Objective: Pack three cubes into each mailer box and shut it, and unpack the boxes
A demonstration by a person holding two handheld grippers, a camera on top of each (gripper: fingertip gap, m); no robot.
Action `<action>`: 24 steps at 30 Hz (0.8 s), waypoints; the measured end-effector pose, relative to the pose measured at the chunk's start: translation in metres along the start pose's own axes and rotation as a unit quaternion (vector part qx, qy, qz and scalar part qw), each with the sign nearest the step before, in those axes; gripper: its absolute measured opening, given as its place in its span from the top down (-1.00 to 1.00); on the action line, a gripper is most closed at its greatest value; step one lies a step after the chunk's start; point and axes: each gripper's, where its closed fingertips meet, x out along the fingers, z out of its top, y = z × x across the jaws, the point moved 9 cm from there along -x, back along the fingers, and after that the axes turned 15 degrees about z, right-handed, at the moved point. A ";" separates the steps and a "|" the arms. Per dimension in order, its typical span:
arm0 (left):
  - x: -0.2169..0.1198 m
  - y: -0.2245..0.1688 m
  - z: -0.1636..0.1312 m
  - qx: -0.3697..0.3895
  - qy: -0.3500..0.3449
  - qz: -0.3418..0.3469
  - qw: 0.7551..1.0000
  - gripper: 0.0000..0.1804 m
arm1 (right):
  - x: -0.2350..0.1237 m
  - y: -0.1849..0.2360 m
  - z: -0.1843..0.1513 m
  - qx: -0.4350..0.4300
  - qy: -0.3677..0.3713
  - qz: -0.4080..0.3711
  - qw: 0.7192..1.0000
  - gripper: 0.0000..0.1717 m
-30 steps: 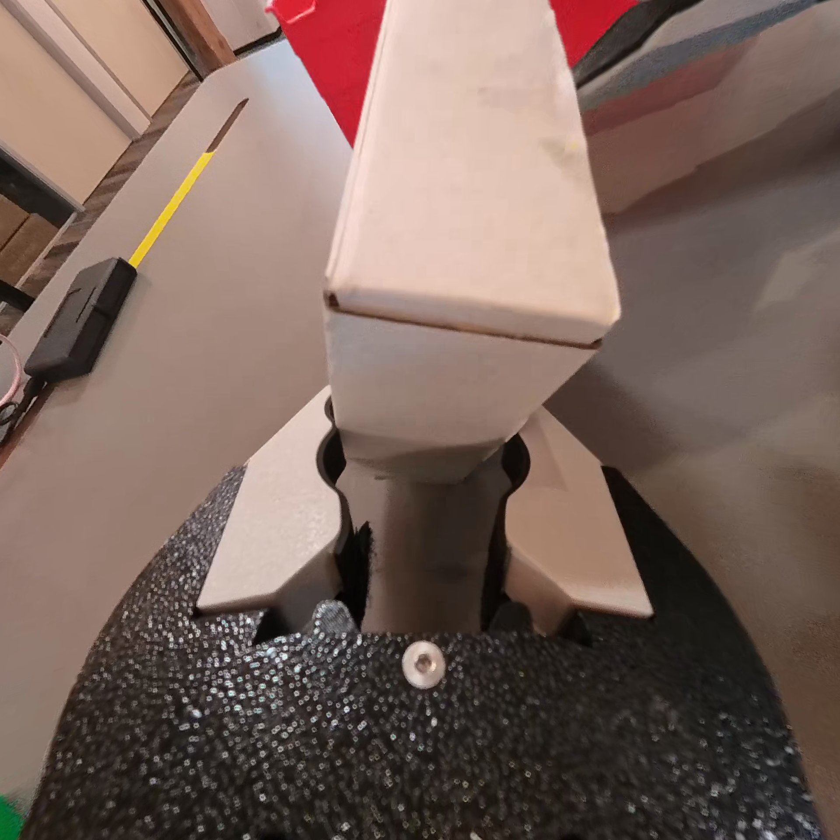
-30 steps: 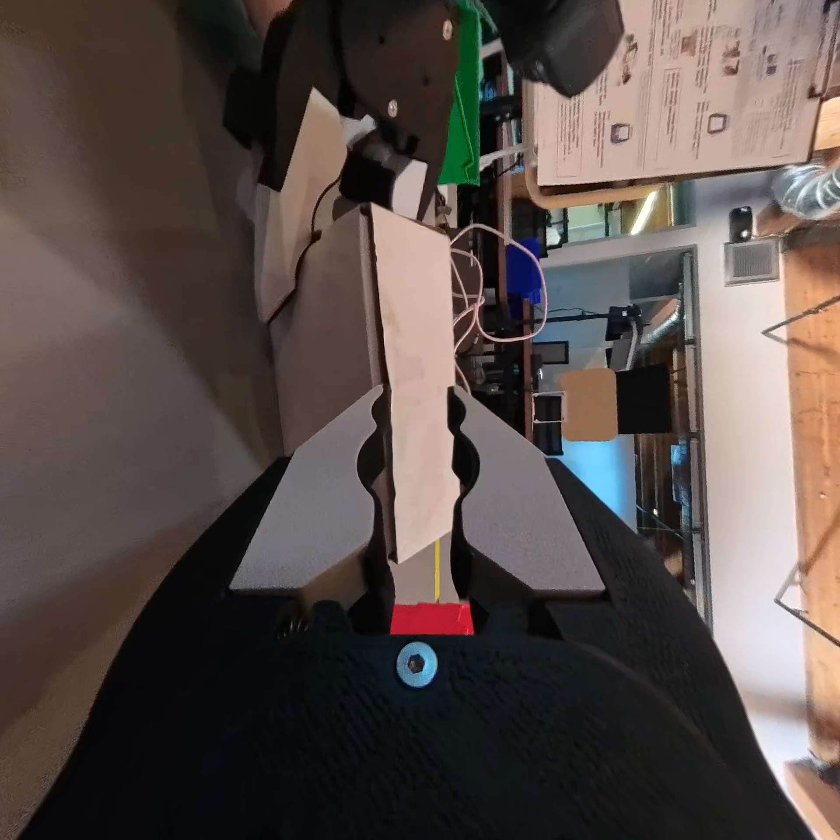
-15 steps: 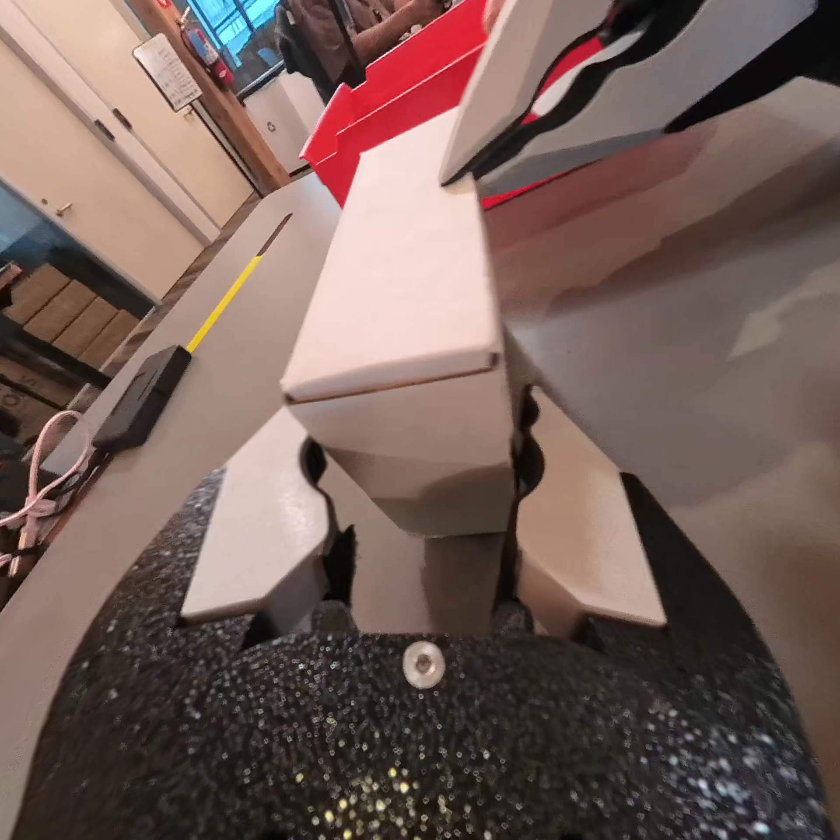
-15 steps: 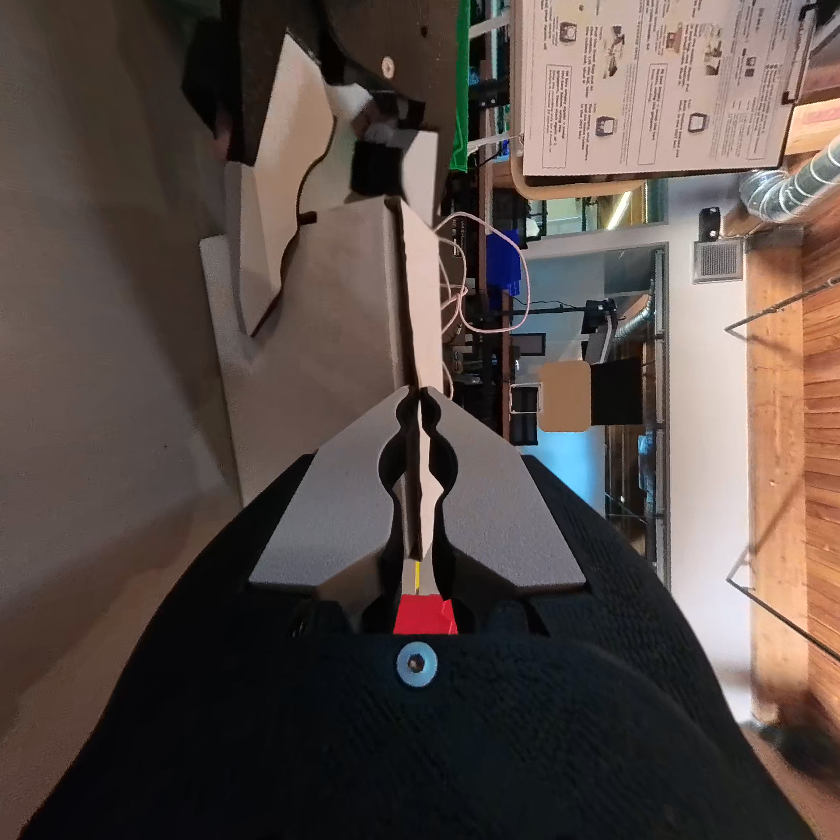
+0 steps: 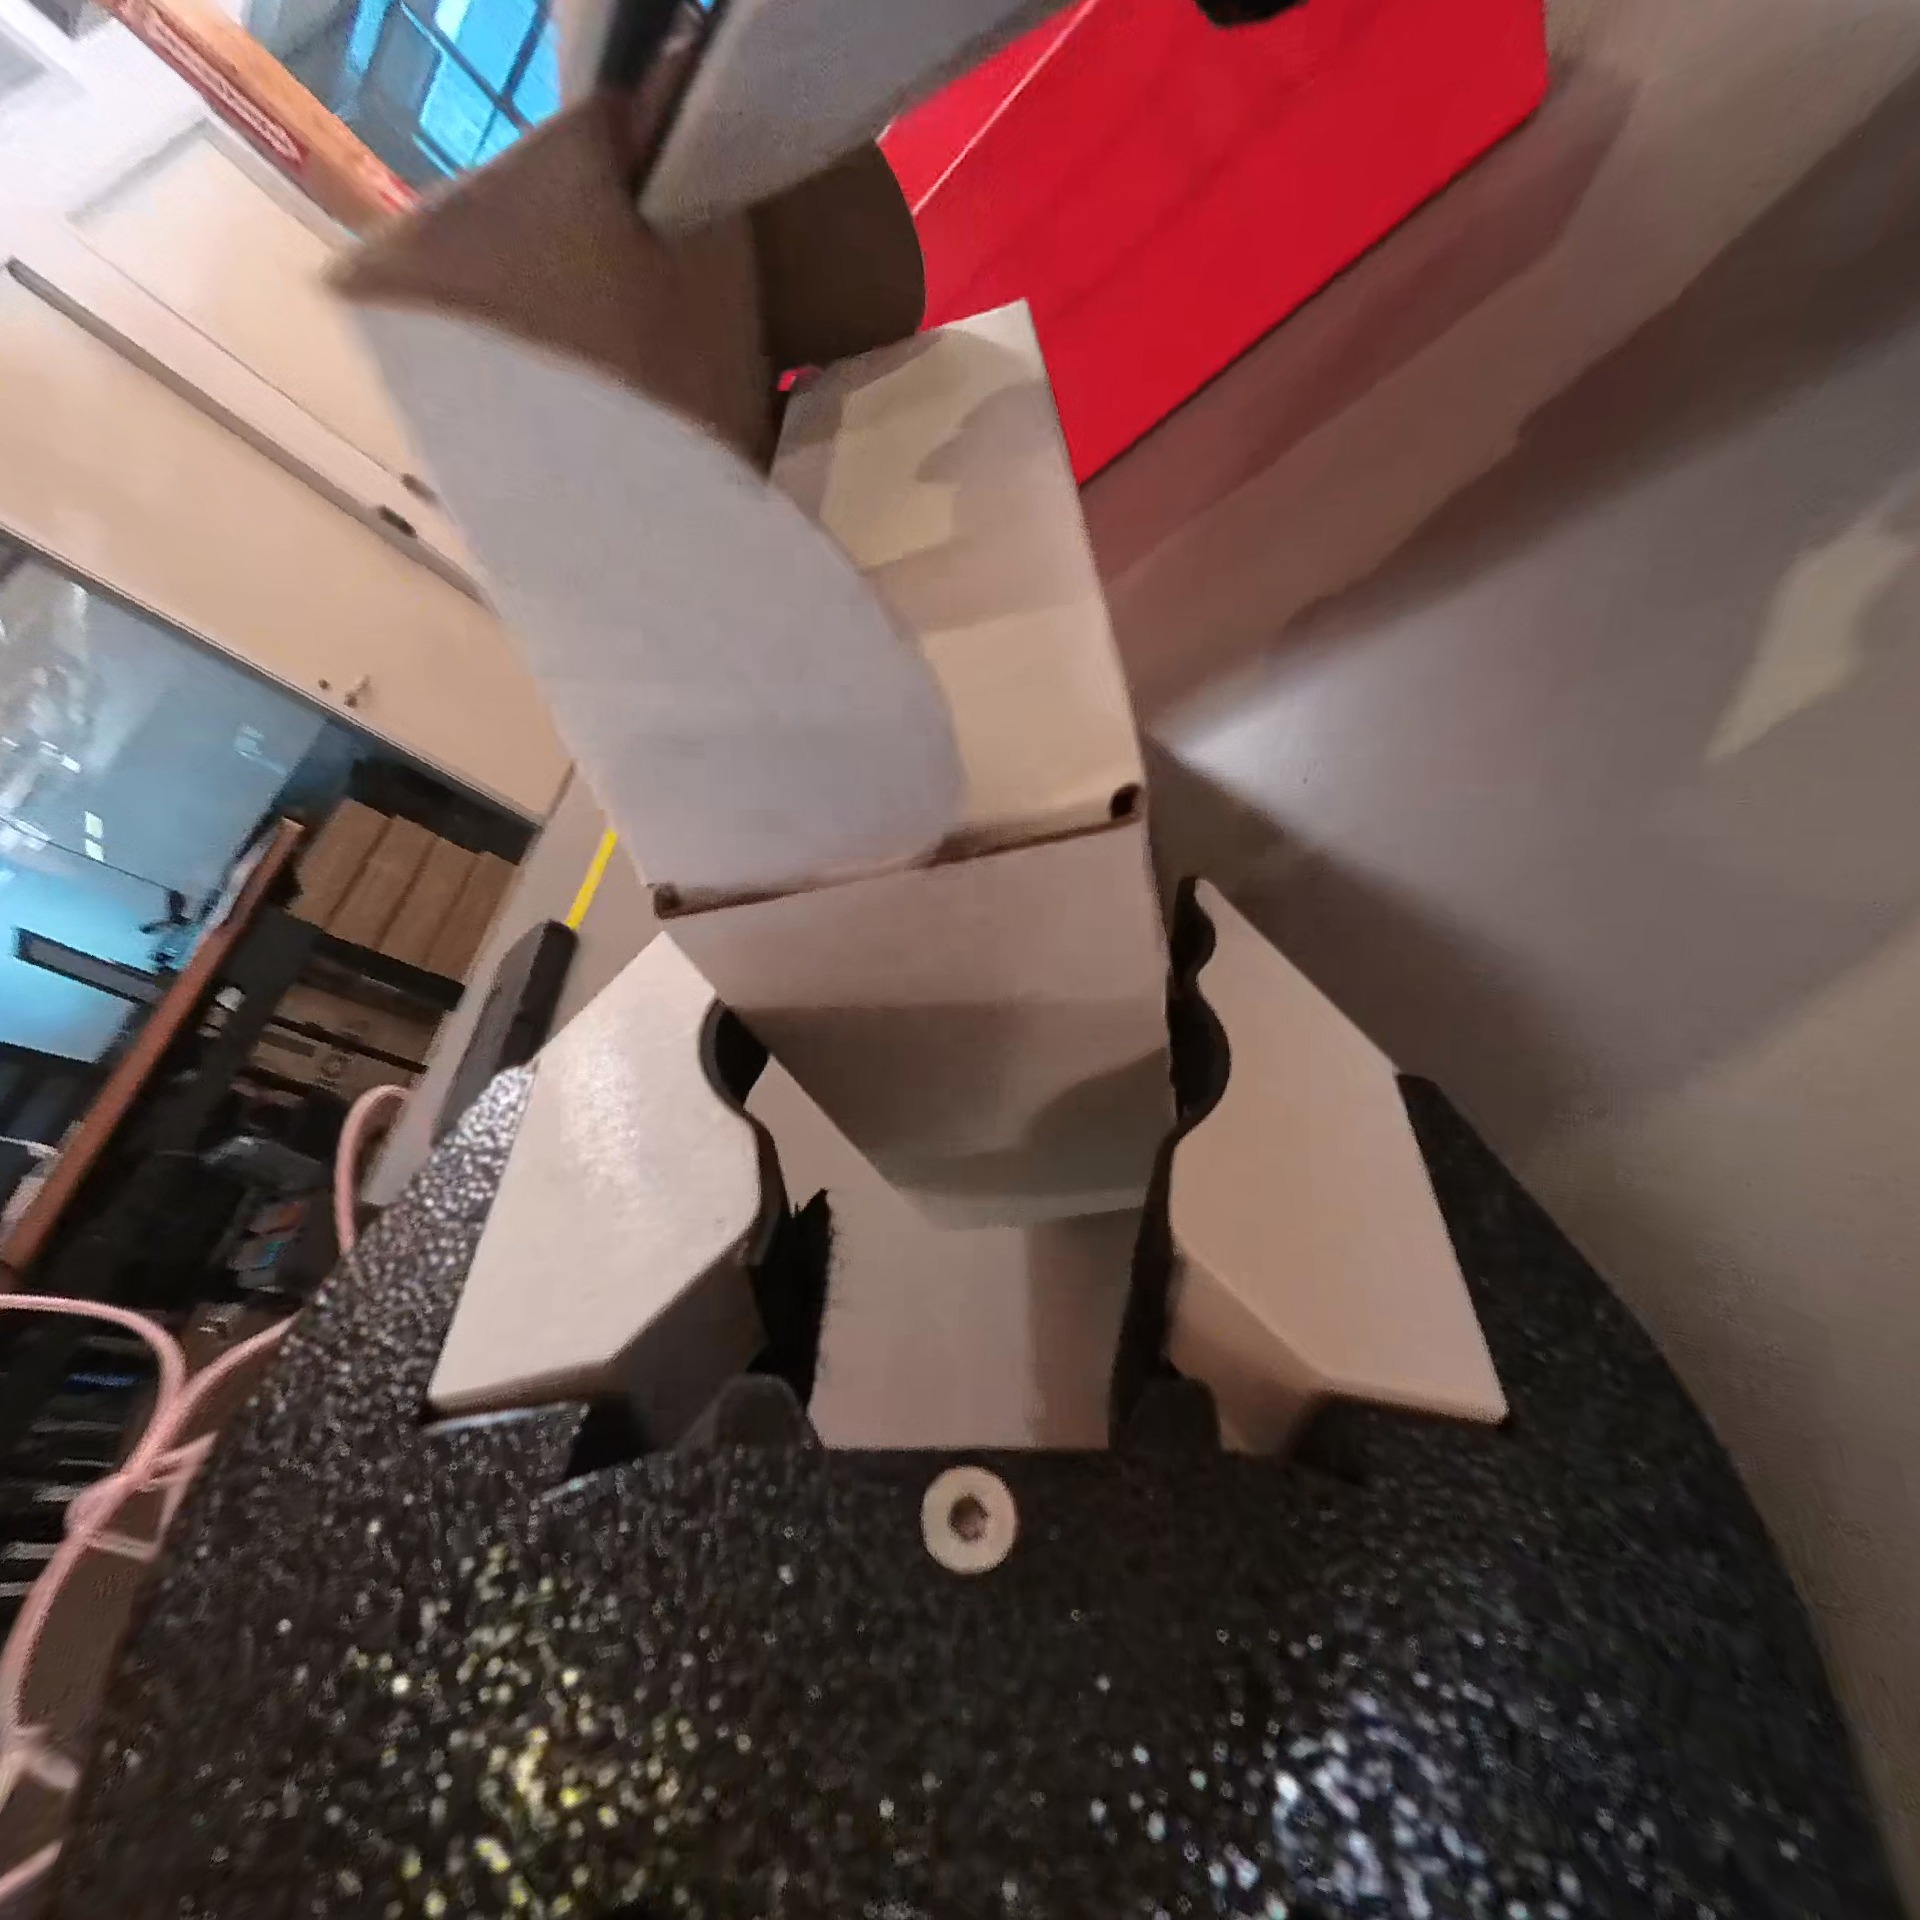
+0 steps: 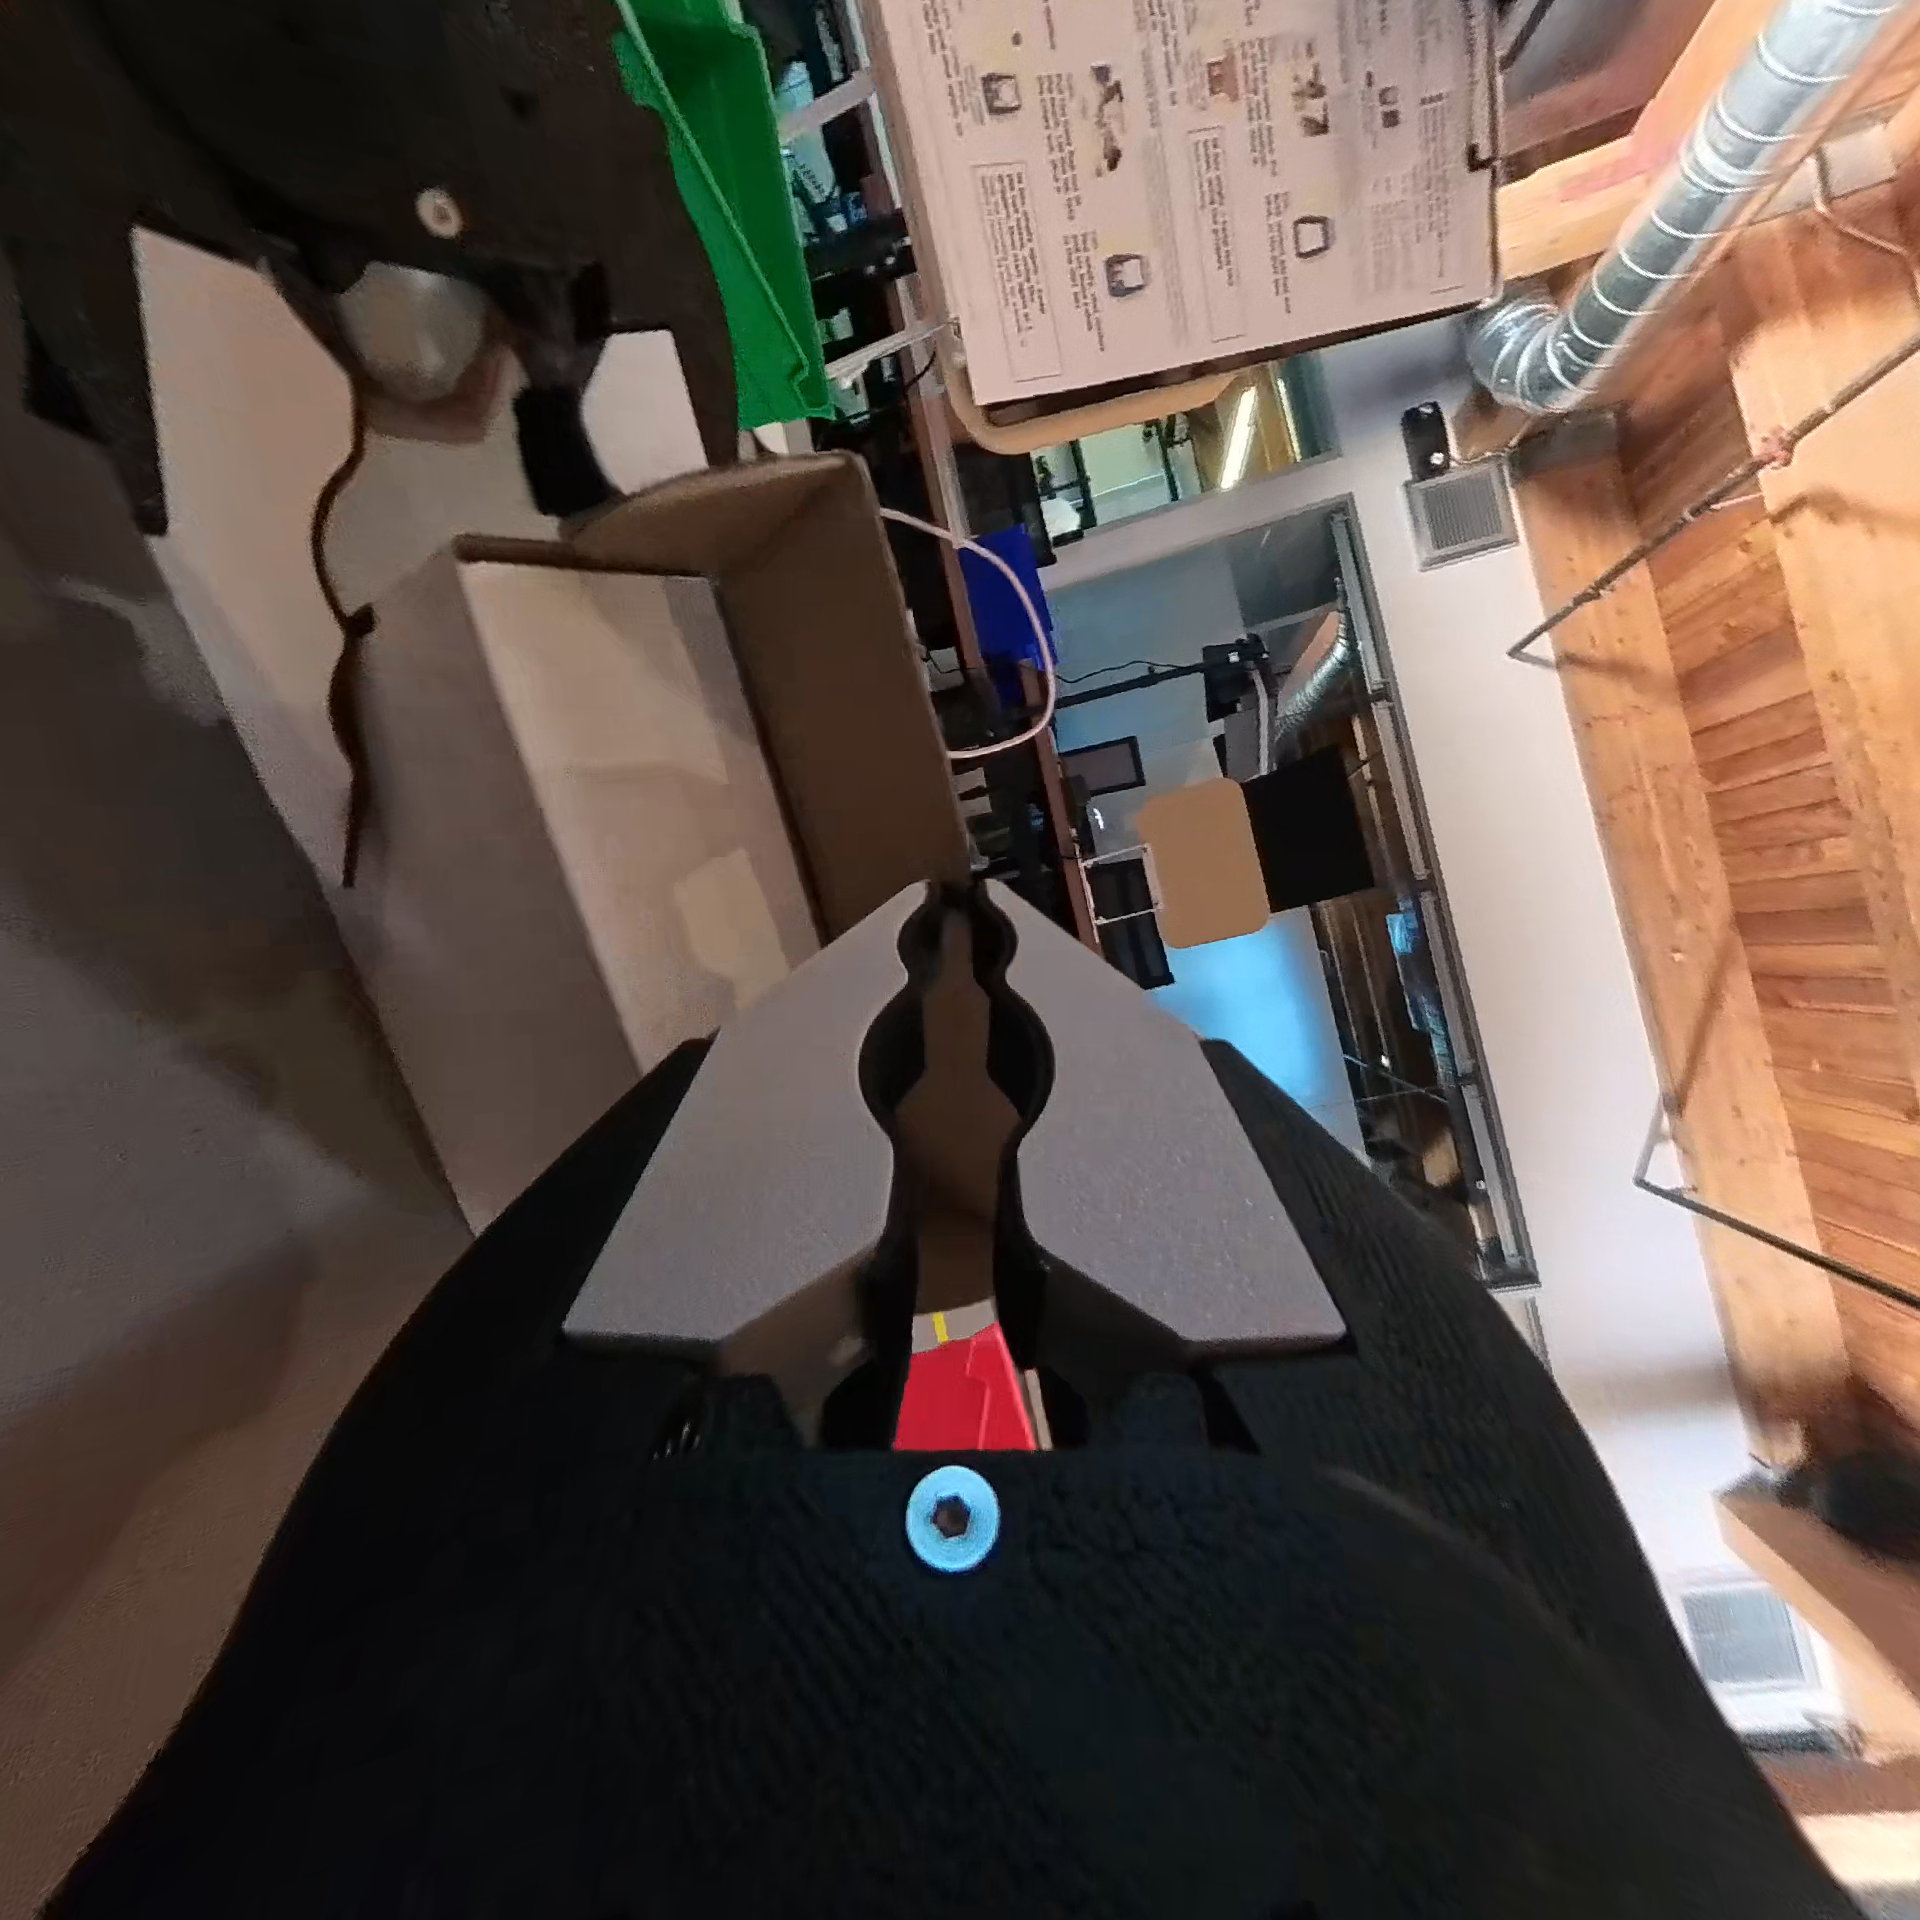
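Left hand-held gripper spread wide around a box end; right hand-held gripper pinched tight.

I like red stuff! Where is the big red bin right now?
In the left wrist view the red bin sits at the top right, on the grey table just behind the box.

Two close wrist views along opposing fingers, mailer box shared.

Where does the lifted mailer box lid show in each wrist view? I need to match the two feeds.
Left wrist view: the lid rises at upper centre, over the mailer box between the left gripper fingers.
Right wrist view: the lid runs up from centre, pinched by the right gripper.
Shared landmark: the red bin.
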 end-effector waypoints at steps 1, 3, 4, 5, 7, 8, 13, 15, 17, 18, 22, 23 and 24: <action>-0.001 -0.001 0.001 0.026 -0.005 0.007 1.000 0.13 | -0.001 -0.001 0.001 0.002 -0.001 -0.006 1.000 0.95; -0.002 -0.004 0.000 0.103 -0.018 0.037 0.994 0.13 | -0.003 -0.003 0.003 0.006 0.001 -0.006 1.000 0.94; -0.002 -0.005 -0.002 0.145 -0.021 0.055 0.988 0.13 | -0.003 -0.003 0.003 0.008 0.004 0.001 1.000 0.94; -0.003 -0.004 -0.004 0.180 -0.020 0.070 0.981 0.13 | -0.003 -0.002 0.003 0.008 0.007 0.010 1.000 0.94; -0.004 -0.003 -0.007 0.211 -0.015 0.085 0.974 0.13 | -0.002 -0.001 0.002 0.016 0.010 0.030 0.999 0.96; -0.005 -0.001 -0.008 0.199 -0.007 0.087 0.976 0.13 | -0.002 0.000 0.002 0.021 0.009 0.042 0.999 0.98; -0.016 0.010 -0.004 0.108 0.008 0.051 0.993 0.09 | 0.003 0.003 0.003 0.032 0.022 0.071 0.997 1.00; -0.021 0.017 -0.003 0.061 0.012 0.036 0.997 -0.13 | 0.004 0.002 0.000 0.044 0.034 0.072 0.996 1.00; -0.026 0.025 0.000 -0.001 0.002 0.033 0.999 -0.28 | 0.005 0.002 -0.003 0.056 0.041 0.073 0.995 1.00; -0.027 0.029 0.004 -0.041 -0.014 0.033 0.999 -0.30 | 0.006 0.002 -0.004 0.061 0.045 0.073 0.994 1.00; -0.036 0.038 0.019 -0.132 -0.091 0.025 0.987 -0.12 | 0.011 0.003 -0.002 0.079 0.053 0.084 0.992 1.00; -0.037 0.037 0.021 -0.130 -0.102 0.027 0.986 -0.01 | 0.012 0.003 -0.001 0.084 0.052 0.086 0.991 1.00; -0.038 0.034 0.023 -0.118 -0.109 0.031 0.987 0.12 | 0.013 0.003 -0.001 0.091 0.048 0.089 0.991 1.00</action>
